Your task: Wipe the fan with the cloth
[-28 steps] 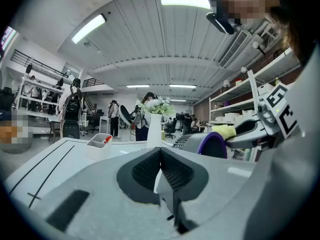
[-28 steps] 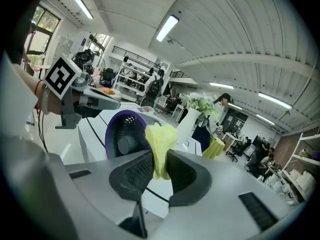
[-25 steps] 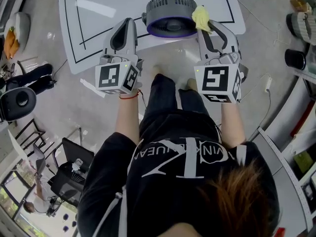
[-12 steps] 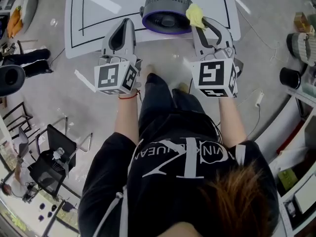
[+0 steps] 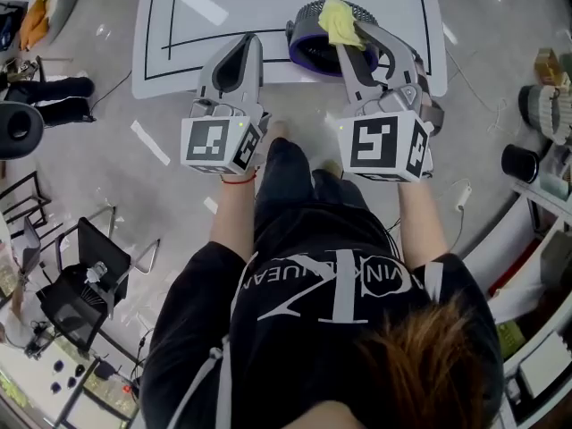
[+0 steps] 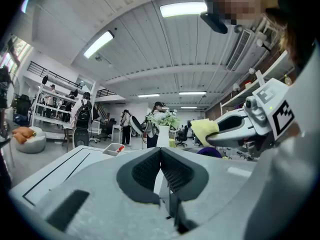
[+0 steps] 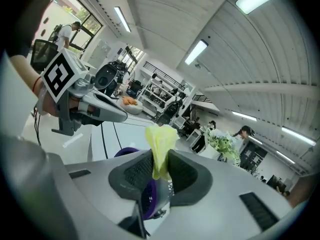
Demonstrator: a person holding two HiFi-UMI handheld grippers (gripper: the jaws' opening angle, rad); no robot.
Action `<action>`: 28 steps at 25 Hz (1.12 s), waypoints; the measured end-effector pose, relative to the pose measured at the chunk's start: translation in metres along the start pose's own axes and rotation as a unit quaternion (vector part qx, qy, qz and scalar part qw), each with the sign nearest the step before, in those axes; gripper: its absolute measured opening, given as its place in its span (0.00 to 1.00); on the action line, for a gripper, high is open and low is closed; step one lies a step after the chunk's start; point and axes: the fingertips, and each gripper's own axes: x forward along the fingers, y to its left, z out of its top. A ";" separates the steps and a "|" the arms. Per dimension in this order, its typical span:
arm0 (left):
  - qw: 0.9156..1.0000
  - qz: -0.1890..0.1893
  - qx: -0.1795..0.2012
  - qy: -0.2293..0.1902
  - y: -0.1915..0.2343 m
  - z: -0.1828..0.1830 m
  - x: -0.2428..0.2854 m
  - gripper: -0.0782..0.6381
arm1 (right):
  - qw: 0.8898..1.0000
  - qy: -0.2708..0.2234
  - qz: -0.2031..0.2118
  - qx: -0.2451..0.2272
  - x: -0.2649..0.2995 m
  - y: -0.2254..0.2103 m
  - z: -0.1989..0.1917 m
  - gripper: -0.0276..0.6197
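Observation:
The fan (image 5: 308,50), a round grey grille with a purple ring, lies face up at the near edge of the white table (image 5: 232,7). My right gripper (image 5: 344,32) hangs over the fan's right half. Its jaws have just been opening a little, and its pads still pinch the yellow cloth (image 5: 338,18) between them. In the right gripper view the cloth (image 7: 160,143) stands up between the pads, with the fan's purple ring (image 7: 148,201) below. My left gripper (image 5: 245,50) is shut and empty over the table edge, left of the fan; in its own view the left gripper (image 6: 160,151) has its pads together.
Black lines mark the table top. A white vase of flowers (image 6: 162,129) stands beyond it. On the floor are a black round object (image 5: 18,128) and a black chair (image 5: 85,284) at left, and a dark cylinder (image 5: 518,162) and a cable (image 5: 460,195) at right. People stand far back.
My right gripper has risen and moved inward with the cloth, from the fan's right rim to above its face. The left gripper has lifted slightly.

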 end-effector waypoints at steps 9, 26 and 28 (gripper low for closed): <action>0.997 -0.078 -0.004 0.000 0.021 0.011 0.027 0.12 | 0.999 0.019 0.024 -0.011 0.047 0.027 0.038 0.19; 0.988 -0.148 -0.025 0.026 0.029 -0.002 0.055 0.12 | 0.990 0.063 0.120 -0.043 0.085 0.069 0.051 0.32; 0.988 -0.148 -0.026 0.033 0.032 -0.004 0.057 0.12 | 0.989 0.069 0.125 -0.039 0.087 0.070 0.053 0.32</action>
